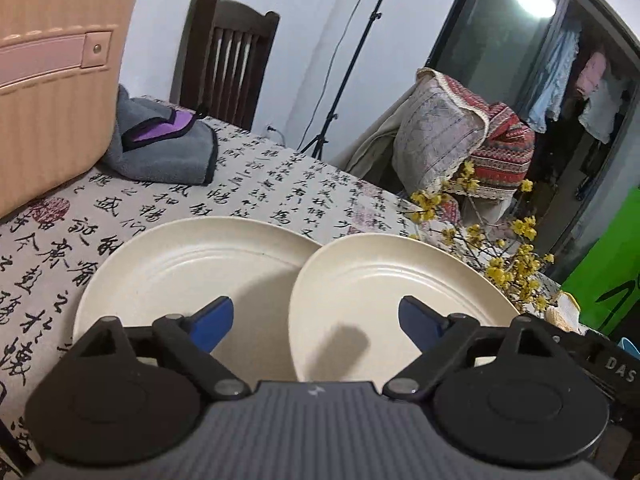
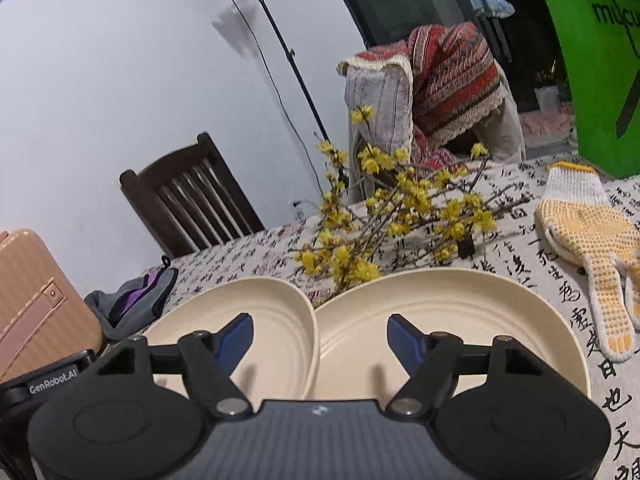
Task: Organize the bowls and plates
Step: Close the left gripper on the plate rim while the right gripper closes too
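Beyond both grippers, a table under a calligraphy-printed cloth (image 1: 256, 184). Ahead of the right gripper (image 2: 320, 334), a yellow-flowered branch (image 2: 400, 216) lying just past the plates, some blossoms overhanging the far rims. To its right, a dotted work glove (image 2: 588, 240); to its left, a grey and purple cloth (image 2: 136, 300) and a pink suitcase (image 2: 36, 304), cut off by the frame edge. Farther back, a dark wooden chair (image 2: 188, 200) and a lamp stand (image 2: 280, 40).

Near edges of both plates hidden behind the gripper bodies. Whether the rims overlap or only touch: hard to tell.

Left gripper (image 1: 316, 326) spread wide, holding nothing, above the seam between the left plate (image 1: 192, 256) and the right plate (image 1: 384, 276). Right gripper equally wide and empty, over the same seam.
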A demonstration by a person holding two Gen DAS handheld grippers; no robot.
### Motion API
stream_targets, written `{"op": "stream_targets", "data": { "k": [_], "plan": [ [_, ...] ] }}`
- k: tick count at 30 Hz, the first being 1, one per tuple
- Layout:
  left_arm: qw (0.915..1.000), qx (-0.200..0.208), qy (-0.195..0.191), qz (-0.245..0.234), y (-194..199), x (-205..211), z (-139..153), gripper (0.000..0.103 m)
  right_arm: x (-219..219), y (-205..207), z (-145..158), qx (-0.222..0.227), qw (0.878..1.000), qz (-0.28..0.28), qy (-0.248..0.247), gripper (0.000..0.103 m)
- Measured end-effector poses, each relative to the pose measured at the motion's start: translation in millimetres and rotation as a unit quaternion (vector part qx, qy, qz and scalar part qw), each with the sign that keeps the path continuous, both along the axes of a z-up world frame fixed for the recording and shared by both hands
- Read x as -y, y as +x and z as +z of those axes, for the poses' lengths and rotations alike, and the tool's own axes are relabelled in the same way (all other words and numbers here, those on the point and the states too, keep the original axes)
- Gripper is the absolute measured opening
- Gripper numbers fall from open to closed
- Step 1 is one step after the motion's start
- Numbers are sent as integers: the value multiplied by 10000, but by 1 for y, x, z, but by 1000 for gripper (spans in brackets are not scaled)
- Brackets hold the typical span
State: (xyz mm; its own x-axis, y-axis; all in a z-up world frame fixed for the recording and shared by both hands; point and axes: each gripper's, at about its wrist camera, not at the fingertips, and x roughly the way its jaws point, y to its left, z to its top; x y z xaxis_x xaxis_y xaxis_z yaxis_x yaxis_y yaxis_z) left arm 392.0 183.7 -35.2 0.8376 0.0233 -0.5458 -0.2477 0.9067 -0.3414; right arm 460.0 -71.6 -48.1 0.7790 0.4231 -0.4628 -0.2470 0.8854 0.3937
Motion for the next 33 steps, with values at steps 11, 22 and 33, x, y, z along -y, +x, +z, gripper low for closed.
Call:
{"op": "stream_targets", "data": {
  "k": [11, 22, 33],
  "plan": [
    [9997, -178, -137, -121, 3, -2, -3, 60, 2, 5, -6, -227, 9995, 73, 208, 55],
    [9992, -191, -256, -229, 4, -2, -3, 33, 4, 10, -13, -501, 9972, 176, 534, 13],
    [9997, -188, -121, -112, 3, -2, 0, 26, -1, 8, -8, -376, 9988, 249, 198, 9]
  ]
}}
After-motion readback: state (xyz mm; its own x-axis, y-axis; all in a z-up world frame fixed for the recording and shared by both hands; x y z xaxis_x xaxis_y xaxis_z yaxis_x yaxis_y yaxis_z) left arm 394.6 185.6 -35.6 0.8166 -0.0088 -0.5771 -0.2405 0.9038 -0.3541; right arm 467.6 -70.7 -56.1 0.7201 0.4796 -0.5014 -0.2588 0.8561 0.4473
